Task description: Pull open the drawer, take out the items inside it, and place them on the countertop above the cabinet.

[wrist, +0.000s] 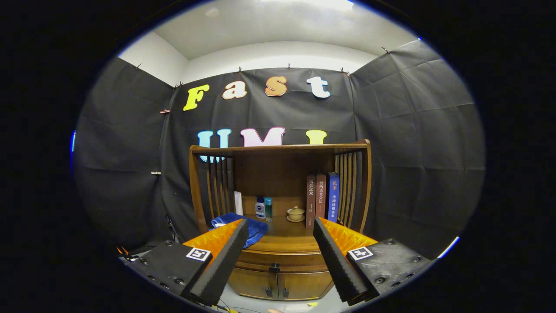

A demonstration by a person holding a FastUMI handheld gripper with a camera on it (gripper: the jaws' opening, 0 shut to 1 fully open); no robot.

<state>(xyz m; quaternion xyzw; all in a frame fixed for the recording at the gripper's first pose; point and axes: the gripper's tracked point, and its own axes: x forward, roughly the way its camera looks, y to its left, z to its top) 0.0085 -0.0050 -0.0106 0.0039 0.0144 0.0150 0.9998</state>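
Jaws (280, 261) spread wide, holding nothing, so the small dark knob (274, 266) on the brown wooden cabinet's drawer (282, 260) sits dead ahead between them, still shut, well beyond the tips.

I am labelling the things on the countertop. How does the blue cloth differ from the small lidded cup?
The blue cloth lies soft and crumpled near the front, partly behind one finger of the open claw; the lidded cup stands upright on a saucer, farther back beside the books. The cloth is blue and spreads wide; the cup is pale tan and compact. Both rest on the countertop.
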